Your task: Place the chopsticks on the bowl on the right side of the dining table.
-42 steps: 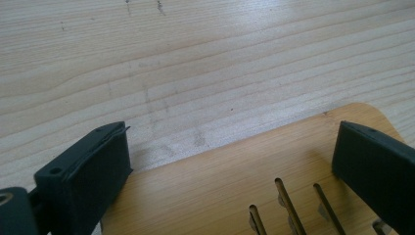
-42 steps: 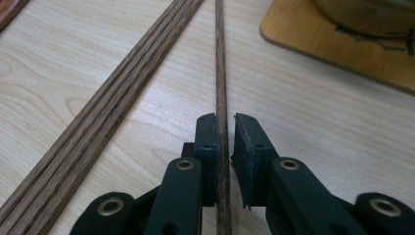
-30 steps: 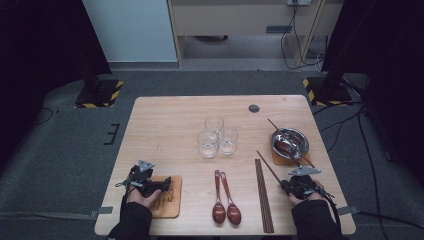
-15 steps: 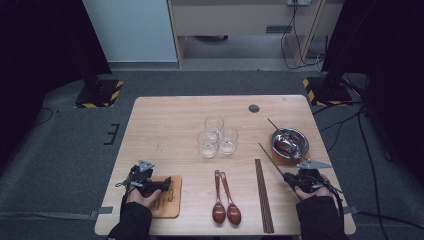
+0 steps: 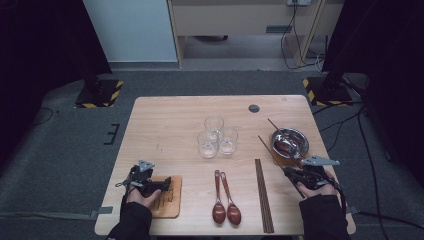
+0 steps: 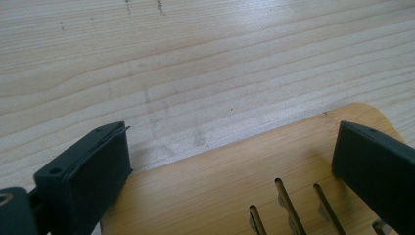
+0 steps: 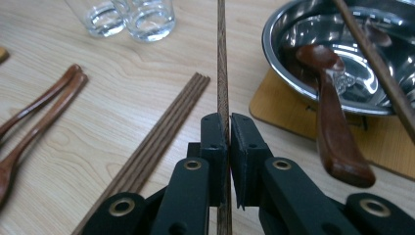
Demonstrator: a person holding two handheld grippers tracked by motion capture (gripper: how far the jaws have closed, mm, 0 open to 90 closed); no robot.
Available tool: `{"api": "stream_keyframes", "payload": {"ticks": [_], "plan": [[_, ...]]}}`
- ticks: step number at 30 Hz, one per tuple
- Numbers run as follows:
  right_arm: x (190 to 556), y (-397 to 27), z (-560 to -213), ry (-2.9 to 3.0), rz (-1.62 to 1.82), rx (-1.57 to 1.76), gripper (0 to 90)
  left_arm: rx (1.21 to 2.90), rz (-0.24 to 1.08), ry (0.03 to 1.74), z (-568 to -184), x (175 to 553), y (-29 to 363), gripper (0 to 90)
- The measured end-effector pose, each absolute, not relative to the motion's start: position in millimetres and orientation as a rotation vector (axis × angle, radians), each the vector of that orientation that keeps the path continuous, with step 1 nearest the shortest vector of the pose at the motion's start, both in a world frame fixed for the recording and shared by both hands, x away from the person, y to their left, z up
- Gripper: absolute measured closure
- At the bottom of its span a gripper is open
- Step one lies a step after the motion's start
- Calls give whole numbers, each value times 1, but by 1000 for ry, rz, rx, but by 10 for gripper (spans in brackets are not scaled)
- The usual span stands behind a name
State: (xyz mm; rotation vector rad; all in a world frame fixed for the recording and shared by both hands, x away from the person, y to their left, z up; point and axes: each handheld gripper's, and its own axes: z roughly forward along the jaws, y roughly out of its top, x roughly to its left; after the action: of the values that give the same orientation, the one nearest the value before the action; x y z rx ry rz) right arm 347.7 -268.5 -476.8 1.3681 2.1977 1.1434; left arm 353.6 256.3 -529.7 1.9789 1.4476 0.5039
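My right gripper (image 5: 291, 173) (image 7: 229, 125) is shut on a single dark wooden chopstick (image 5: 270, 151) (image 7: 222, 68), held off the table and pointing toward the glasses. Just to its right, a steel bowl (image 5: 301, 136) (image 7: 288, 58) sits on a wooden coaster (image 7: 293, 117), with a brown wooden spoon (image 7: 333, 132) and another chopstick (image 7: 374, 56) in it. My left gripper (image 5: 164, 184) (image 6: 235, 147) rests open over a slotted wooden mat (image 5: 167, 202) (image 6: 220, 186) at the table's front left, nothing between its jaws.
Several chopsticks (image 5: 263, 197) (image 7: 161, 137) lie side by side at the front middle. Left of them lie two wooden spoons (image 5: 224, 200) (image 7: 34, 110). Three clear glasses (image 5: 216, 136) (image 7: 144, 17) stand in a cluster at the table's centre. A round dark cap (image 5: 254, 108) is set in the far table top.
My right gripper has risen and shifted slightly right with the chopstick in its jaws. The left gripper has stayed on the mat.
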Motion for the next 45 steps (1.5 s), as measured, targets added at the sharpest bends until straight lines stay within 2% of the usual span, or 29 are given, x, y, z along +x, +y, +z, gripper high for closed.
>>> {"api": "stream_keyframes", "payload": {"ticks": [31,45], "plan": [[354,-276,-433,2126,1274,1259,850,1979,503,1448,-530,354,256,0],[369,-287,-420,2108,1290,1252,849,1979,503,1448,-530,354,256,0]]}}
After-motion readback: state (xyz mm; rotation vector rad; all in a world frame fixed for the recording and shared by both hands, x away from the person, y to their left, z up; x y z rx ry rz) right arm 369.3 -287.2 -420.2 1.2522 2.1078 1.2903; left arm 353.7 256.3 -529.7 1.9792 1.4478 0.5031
